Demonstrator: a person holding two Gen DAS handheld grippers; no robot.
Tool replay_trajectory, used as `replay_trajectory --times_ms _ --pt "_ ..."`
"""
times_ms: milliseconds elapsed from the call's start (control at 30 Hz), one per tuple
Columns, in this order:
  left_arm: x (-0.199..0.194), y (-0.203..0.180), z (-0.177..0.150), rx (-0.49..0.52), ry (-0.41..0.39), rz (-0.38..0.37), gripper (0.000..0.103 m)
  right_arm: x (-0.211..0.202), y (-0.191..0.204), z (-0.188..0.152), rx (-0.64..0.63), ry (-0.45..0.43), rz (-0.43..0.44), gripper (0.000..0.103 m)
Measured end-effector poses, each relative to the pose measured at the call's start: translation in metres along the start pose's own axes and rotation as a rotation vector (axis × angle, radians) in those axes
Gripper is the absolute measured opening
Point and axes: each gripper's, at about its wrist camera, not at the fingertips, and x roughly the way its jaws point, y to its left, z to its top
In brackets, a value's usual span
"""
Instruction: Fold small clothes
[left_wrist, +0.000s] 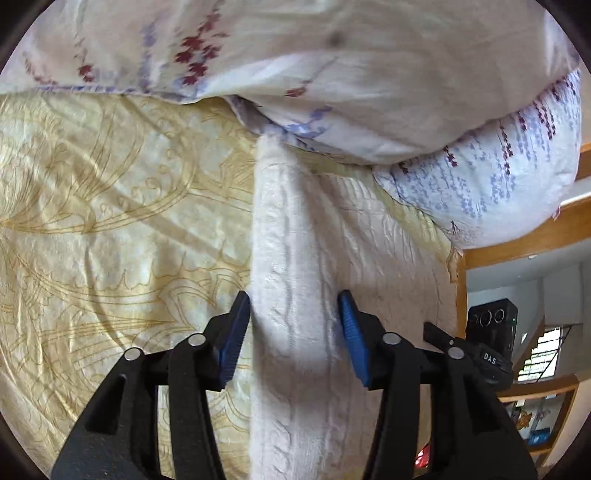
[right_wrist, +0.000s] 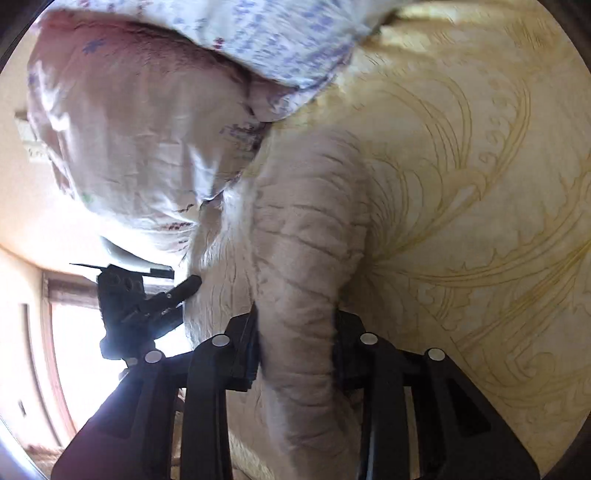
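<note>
One cream knitted garment (left_wrist: 291, 258) lies on the bed's yellow patterned sheet (left_wrist: 110, 192), running forward from both tools toward two floral pillows (left_wrist: 332, 74). Left tool (left_wrist: 294, 321) straddles it with blue pads apart, not pressing. Right tool (right_wrist: 295, 325) is clamped on the bunched garment (right_wrist: 303, 240).

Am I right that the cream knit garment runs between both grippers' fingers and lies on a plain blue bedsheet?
Not quite. The sheet is pale yellow with a golden line pattern, not plain blue; both wrist views show it. The rest stands: the cream knit garment runs between the fingers of the left gripper and the right gripper.
</note>
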Motion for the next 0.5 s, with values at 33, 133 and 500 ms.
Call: replay_trajectory --times_ms 33,133,500 --pt "-0.001 0.000 -0.001 -0.011 -0.014 -0.001 0.057 -0.005 0.002 0.001 -0.006 -0.002 -0.013 0.037" --pt "-0.022 -0.024 -0.012 0.084 -0.115 0.103 0.059 -0.031 0.005 0.002 -0.034 -0.075 -0.050 0.049" --pt "-0.024 -0.107 -0.031 0.400 -0.195 0.167 0.085 -0.047 0.015 0.021 -0.107 -0.208 -0.070 0.010"
